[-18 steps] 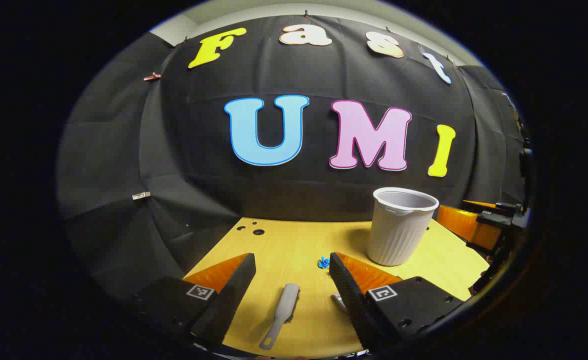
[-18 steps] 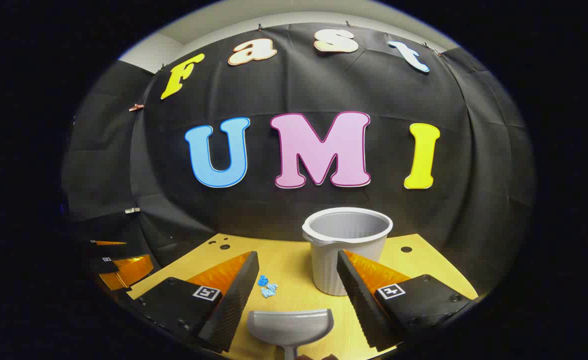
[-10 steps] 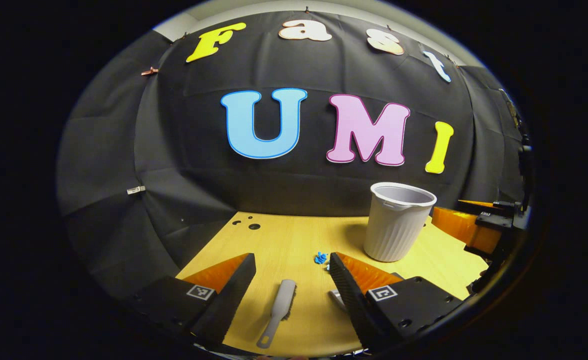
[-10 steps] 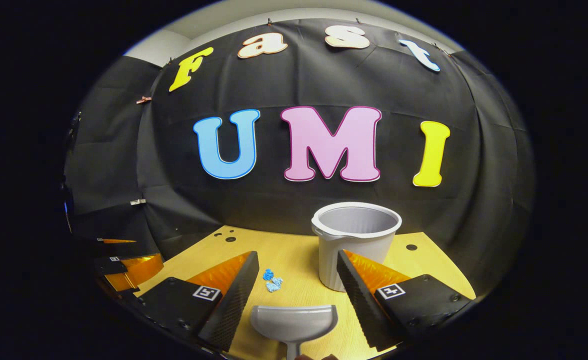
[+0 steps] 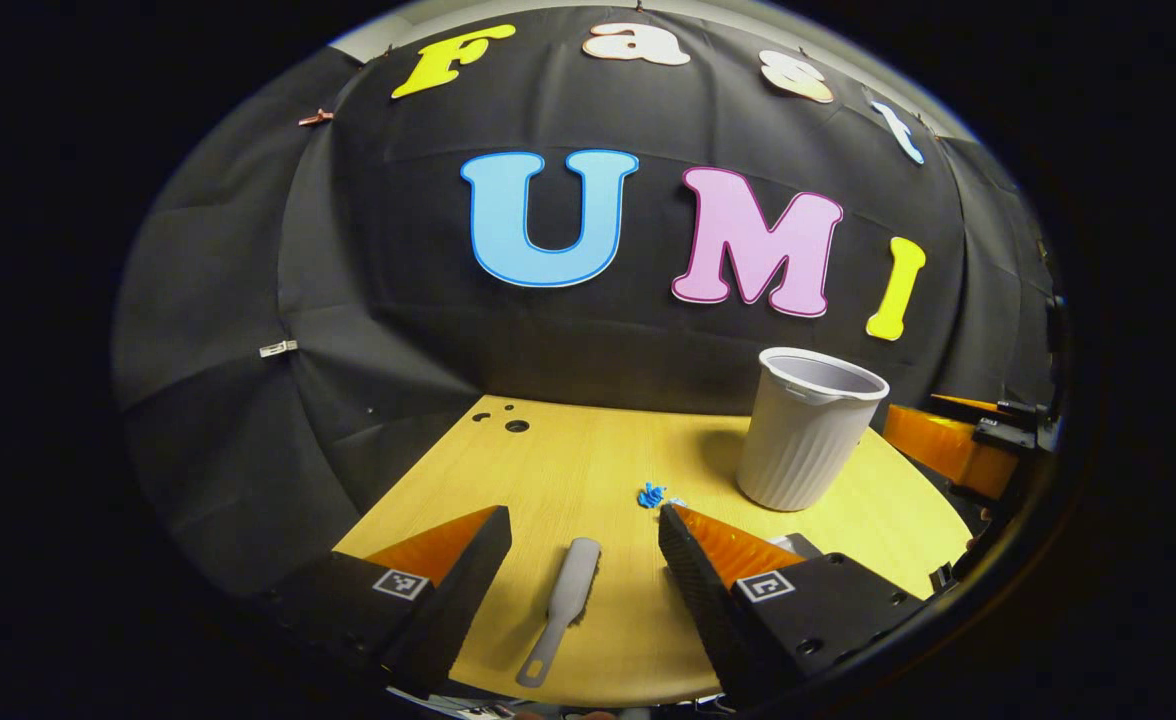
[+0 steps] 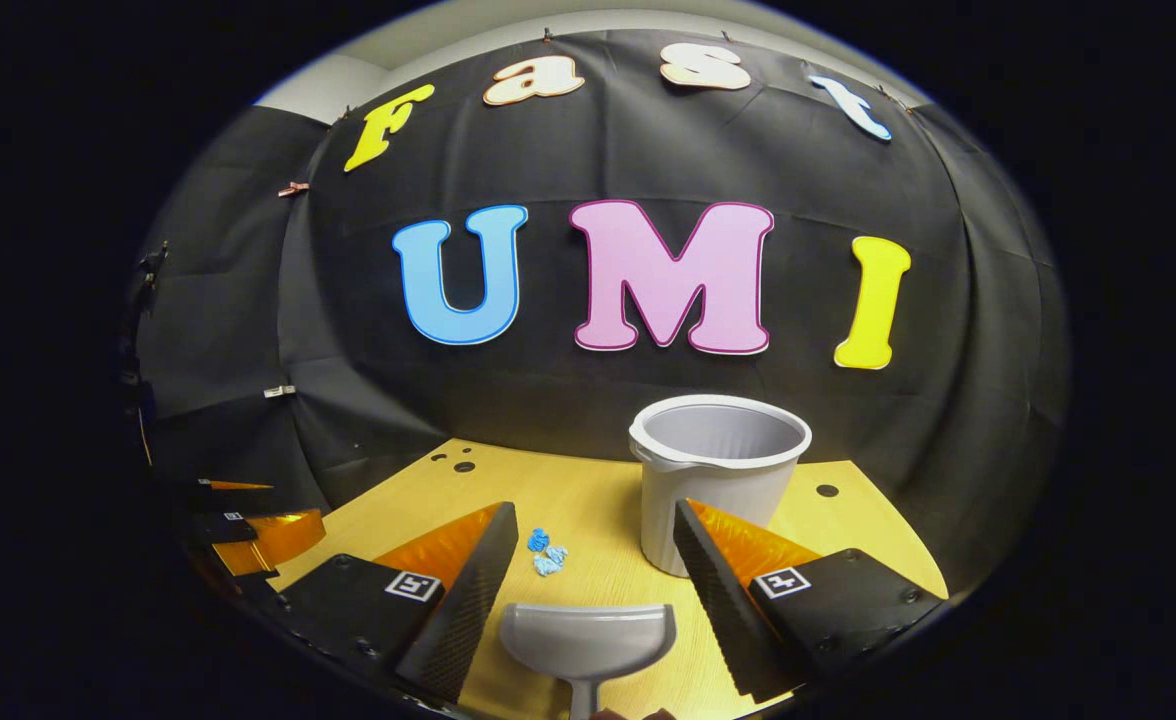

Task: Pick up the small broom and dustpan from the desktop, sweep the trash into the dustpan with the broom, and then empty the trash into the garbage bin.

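The left gripper (image 5: 584,555) hangs with jaws spread above the broom (image 5: 560,607) lying flat on the desk (image 5: 568,460); the right gripper (image 6: 595,560), jaws likewise spread, hangs over the dustpan (image 6: 588,640); farther off lie blue scraps (image 6: 545,552); beyond stands the bin (image 6: 716,475), upright.

We're getting bright overhead light on the desk (image 5: 588,470), dim cloth walls, sharp centers, and heavy fisheye bending at the edges.
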The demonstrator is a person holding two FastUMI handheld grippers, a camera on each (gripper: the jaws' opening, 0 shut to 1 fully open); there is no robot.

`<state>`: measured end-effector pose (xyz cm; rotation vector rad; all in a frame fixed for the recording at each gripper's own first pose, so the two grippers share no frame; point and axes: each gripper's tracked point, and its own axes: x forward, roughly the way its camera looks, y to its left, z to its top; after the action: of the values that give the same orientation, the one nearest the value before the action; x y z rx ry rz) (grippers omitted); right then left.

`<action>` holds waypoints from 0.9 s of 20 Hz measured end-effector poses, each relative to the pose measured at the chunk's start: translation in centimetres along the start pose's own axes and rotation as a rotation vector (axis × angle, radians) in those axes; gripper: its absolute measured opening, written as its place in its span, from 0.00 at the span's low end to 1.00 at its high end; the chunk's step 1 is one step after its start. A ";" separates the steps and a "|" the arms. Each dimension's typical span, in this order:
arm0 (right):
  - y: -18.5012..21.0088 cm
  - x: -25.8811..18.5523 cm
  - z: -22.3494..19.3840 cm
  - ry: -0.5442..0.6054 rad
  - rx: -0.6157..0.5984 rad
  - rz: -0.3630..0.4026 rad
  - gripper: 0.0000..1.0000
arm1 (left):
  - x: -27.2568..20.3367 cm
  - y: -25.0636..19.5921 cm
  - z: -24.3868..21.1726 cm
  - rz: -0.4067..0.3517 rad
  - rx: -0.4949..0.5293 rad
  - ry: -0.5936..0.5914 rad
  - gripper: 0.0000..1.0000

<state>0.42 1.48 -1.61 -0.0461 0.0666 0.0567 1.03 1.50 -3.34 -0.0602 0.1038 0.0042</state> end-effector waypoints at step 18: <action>0.3 1.1 -3.2 0.116 -0.008 0.015 0.98 | 3.7 3.2 -6.3 -0.031 0.055 0.254 0.96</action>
<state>1.32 1.74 -4.85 -0.0565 0.1825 0.0695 4.07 4.31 -10.13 -0.0069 0.3569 -0.0375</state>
